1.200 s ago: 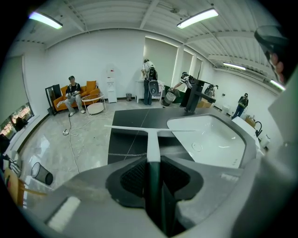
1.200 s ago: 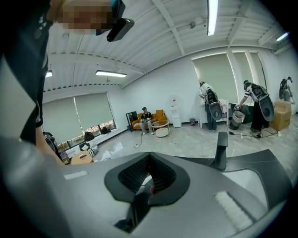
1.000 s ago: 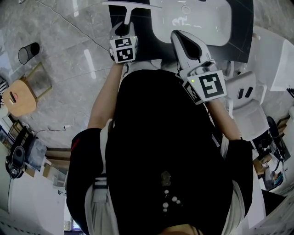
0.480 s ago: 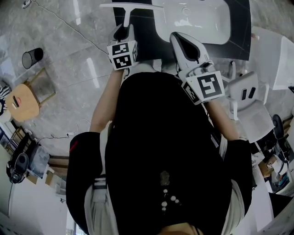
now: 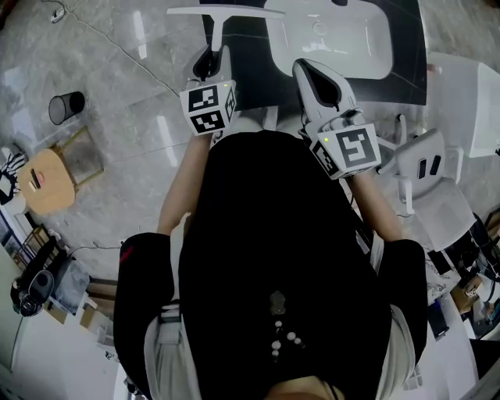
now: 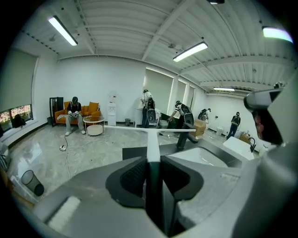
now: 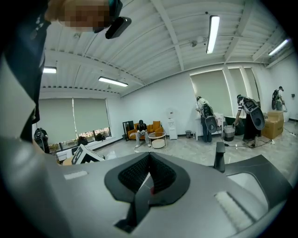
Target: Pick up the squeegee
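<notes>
Head view: we see the left gripper pinching the handle of the squeegee. The white handle runs straight on from the jaws, away from us. The blade lies crosswise at the far end, over the near-left corner of the dark counter. The right gripper is just beside it on the right, pointing at the white sink and carrying nothing.

Left gripper view: both pads press on the dark lower part of the handle, which stands upright in the middle of the picture. The blade spans left to right ahead of the jaws and appears to be clear of the counter, with the faucet beyond it to the right. So the long axis of the handle follows the line this gripper points along, and the blade is square to it.

Right gripper view: its jaws are pressed together with nothing between them, and the faucet stands ahead to the right.

We judge the pickup to rest wholly on the left hand; the right is near but takes no part.
</notes>
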### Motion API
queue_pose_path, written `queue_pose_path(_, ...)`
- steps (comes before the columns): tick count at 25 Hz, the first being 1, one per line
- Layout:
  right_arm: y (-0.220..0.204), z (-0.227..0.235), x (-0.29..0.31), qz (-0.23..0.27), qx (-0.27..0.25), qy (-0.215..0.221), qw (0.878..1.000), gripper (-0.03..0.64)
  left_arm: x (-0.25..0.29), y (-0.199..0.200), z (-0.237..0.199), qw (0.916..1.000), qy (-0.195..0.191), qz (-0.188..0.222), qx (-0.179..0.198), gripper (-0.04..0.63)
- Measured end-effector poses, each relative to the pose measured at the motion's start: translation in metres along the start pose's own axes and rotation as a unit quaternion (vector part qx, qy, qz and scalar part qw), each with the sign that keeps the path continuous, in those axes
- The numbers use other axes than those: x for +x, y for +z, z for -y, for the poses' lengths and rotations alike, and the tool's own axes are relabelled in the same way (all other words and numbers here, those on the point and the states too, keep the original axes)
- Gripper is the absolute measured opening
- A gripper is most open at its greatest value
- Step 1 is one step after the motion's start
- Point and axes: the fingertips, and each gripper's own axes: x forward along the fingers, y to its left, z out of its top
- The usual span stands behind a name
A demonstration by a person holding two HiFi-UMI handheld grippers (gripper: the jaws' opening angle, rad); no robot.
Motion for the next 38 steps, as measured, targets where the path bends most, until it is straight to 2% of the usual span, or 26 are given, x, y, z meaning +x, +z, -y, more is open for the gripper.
queue_pose_path(15,0.025,-0.02,-0.022,0.045,-0.021,-0.01,0.999,0.002,-0.063,0.084,0.018,0.9945,-0.027,0.101,0.009,0.104)
queue_pose_path(30,0.052,-0.016,-0.034,0.085,-0.03,-0.022,0.996,0.003,-0.098,0.145,0.045,0.981,-0.064,0.182,0.017,0.104)
queue_pose_path(38,0.067,-0.01,-0.039,0.104,-0.033,-0.028,0.994,0.002,-0.113,0.167,0.047,0.9737,-0.068,0.216,0.028,0.104)
